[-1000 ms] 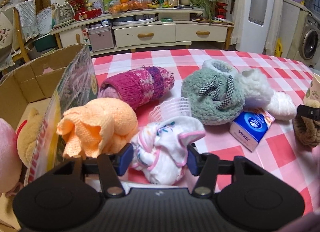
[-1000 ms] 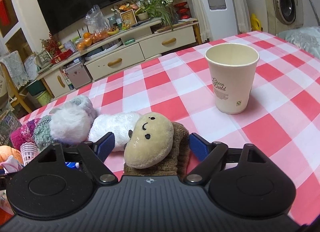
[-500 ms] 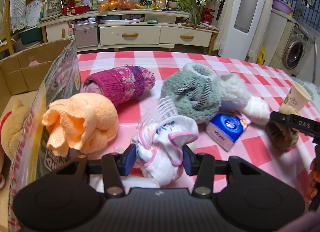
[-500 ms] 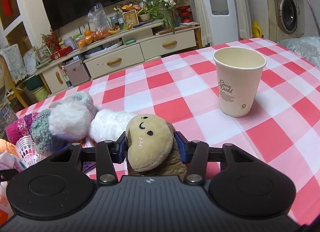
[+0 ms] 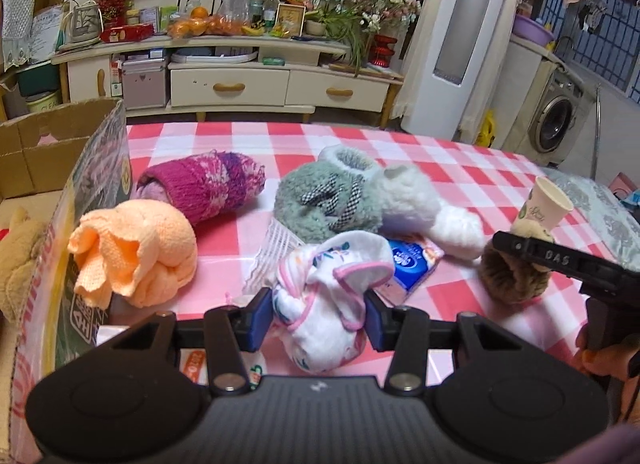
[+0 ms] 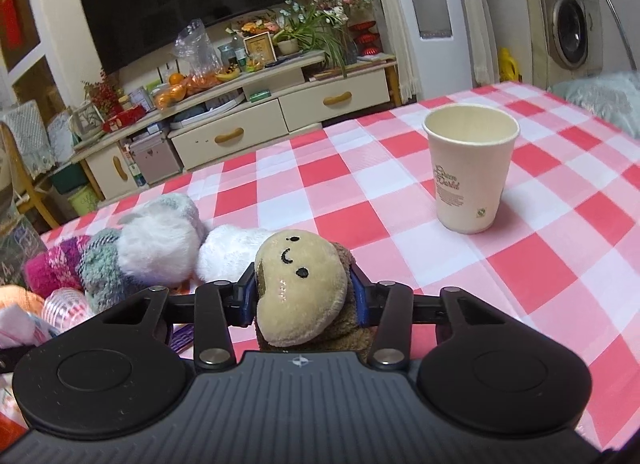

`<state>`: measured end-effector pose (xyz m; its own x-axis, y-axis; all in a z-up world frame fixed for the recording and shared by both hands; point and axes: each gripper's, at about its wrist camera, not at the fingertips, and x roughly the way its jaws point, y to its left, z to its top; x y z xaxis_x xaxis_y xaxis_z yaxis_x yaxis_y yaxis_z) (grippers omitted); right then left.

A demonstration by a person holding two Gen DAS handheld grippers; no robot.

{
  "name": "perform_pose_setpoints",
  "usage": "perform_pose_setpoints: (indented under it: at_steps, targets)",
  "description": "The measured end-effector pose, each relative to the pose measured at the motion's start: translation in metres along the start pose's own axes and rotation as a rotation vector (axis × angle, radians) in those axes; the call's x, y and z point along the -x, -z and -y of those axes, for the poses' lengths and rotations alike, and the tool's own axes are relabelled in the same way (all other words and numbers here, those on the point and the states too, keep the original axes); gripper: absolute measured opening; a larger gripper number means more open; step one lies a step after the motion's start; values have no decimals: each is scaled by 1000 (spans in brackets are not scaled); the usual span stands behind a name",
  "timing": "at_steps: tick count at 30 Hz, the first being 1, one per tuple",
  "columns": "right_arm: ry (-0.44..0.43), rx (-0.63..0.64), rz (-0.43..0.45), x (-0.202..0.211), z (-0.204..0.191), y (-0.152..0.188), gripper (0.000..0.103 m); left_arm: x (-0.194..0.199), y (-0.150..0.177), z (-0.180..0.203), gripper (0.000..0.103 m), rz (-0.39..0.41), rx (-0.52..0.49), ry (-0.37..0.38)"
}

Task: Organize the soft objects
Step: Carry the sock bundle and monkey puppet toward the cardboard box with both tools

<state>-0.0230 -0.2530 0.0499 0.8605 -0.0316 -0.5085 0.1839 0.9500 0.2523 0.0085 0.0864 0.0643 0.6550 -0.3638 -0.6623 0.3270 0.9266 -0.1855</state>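
Note:
My left gripper is shut on a white bundle of cloth with pink trim, held just above the checked tablecloth. To its left lies an orange knit bundle. Behind are a magenta knit roll, a green fuzzy slipper and a white fluffy one. My right gripper has a tan and brown monkey plush between its jaws. They are closing, and the blue pads press on its sides. The same plush shows at the right of the left wrist view.
An open cardboard box stands at the left with a yellow plush inside. A blue tissue pack and white foam mesh lie near the bundle. A paper cup stands upright beyond the monkey plush.
The right jaws went from wide open around the monkey plush to pressing on it. The left gripper tightened on the white bundle, rose a little and swung right.

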Motion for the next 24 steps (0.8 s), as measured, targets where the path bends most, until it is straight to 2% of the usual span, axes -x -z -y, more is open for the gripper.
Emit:
perform_pose_setpoints:
  at_steps: [11,24]
  targets:
    - [-39,84,86,19,-33,-11,54,24,-4,-4,46,61,-5,22]
    - [-111,199,113,24,-90,-21,54,52,-12,-23,46,152,25,8]
